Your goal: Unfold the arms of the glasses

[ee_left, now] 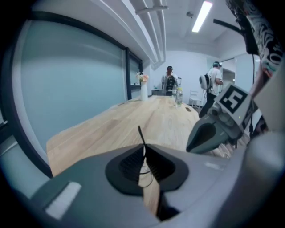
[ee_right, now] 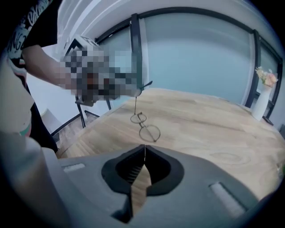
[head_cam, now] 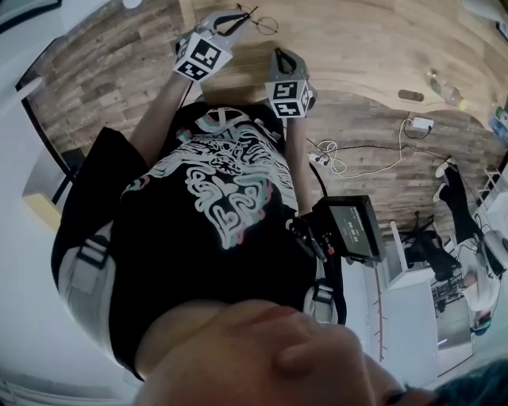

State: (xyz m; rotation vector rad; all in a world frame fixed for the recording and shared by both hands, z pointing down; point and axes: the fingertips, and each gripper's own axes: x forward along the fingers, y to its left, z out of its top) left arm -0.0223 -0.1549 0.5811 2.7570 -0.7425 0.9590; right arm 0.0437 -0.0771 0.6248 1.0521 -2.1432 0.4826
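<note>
Round wire-rimmed glasses hang just above the wooden table, lenses down. My left gripper is shut on one thin black arm of them, and that arm's tip sticks up past the pads. In the head view the left gripper holds the glasses over the table's near edge. My right gripper is shut with nothing in it. It sits a short way in front of the glasses, apart from them, and shows as the right gripper in the left gripper view.
A white vase of flowers stands far along the table, with bottles near it. Two people stand at the far end. A glass wall runs along one side. Cables lie on the wood floor.
</note>
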